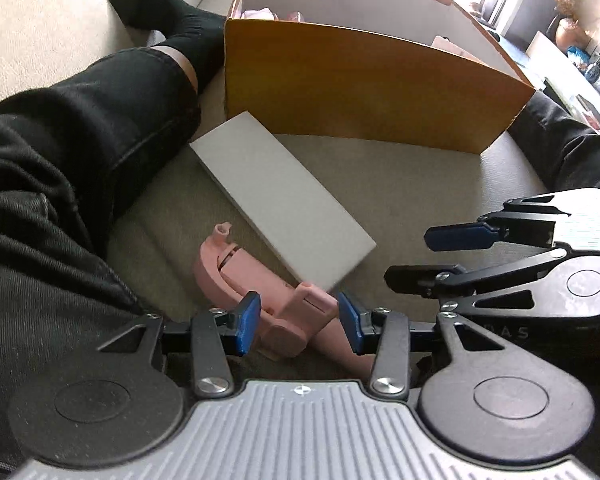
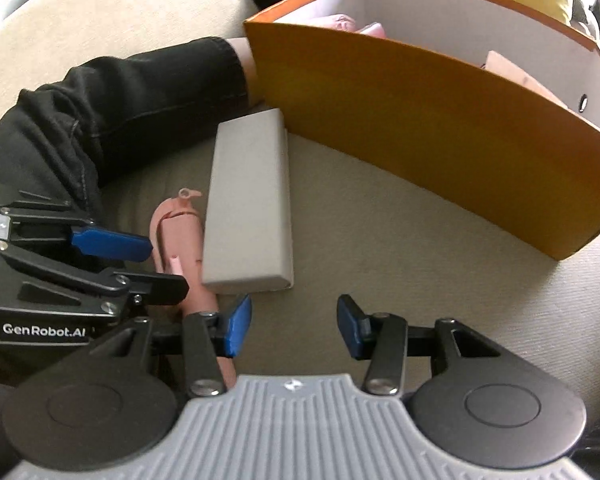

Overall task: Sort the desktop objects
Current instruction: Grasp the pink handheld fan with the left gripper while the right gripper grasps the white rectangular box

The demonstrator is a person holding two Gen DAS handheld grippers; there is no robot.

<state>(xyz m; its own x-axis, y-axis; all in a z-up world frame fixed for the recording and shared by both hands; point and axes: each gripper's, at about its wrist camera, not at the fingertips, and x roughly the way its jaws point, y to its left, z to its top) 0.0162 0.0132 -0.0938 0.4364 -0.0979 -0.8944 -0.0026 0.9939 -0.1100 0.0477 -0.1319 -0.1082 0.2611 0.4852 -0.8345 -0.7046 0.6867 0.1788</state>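
**Both grippers over the pink gadget and grey box**

Left gripper (image 1: 298, 326) is pointing steeply down, jaws standing apart on either side of the pink plastic gadget (image 1: 260, 280); pads are not pressing on it. Right gripper (image 2: 294, 326) is hanging beside it, jaws apart with only sofa cushion (image 2: 400, 240) between them. The gadget is lying on the cushion, touching the long side of the grey box (image 2: 250, 204). Orange box (image 2: 420, 128) is standing just beyond, already holding pinkish items. Person's dark-trousered leg (image 1: 80, 128) is lying close on the left.

Risks, as I judge them: the gadget is irregular and seems hinged, so closing pads may be catching a moving part and twisting it loose; the grey box's overlapping corner may be getting nudged; the two grippers are crowding each other.
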